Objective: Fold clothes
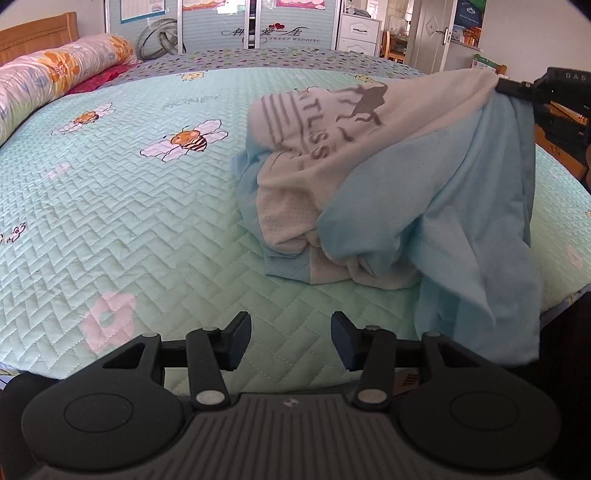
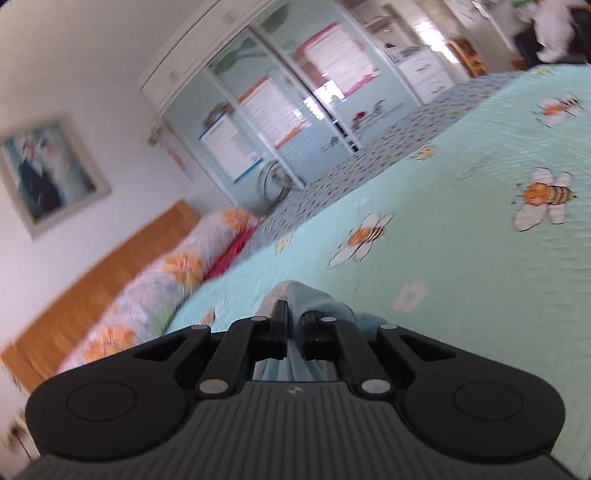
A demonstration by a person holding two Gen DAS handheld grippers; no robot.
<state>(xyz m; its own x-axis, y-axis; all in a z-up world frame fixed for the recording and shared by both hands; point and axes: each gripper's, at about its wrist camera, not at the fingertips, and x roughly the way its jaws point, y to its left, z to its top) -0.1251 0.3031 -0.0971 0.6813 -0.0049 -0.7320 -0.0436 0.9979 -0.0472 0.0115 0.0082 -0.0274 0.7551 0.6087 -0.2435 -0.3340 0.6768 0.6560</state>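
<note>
A light blue and white garment (image 1: 388, 192) with grey lettering lies bunched on the green quilted bed (image 1: 129, 221). One end of it is lifted toward the upper right, where my right gripper (image 1: 509, 88) pinches it. In the right wrist view the right gripper (image 2: 293, 325) has its jaws nearly together with a fold of the light blue cloth (image 2: 295, 299) clamped between them. My left gripper (image 1: 291, 339) hangs over the bed's near edge, in front of the garment, jaws apart with nothing between them.
A flowered bolster (image 1: 55, 74) and a wooden headboard (image 1: 37, 33) run along the bed's left side. Wardrobe doors (image 1: 221, 22) stand behind the bed. A blue sleeve (image 1: 480, 295) of the garment hangs down by the bed's right edge.
</note>
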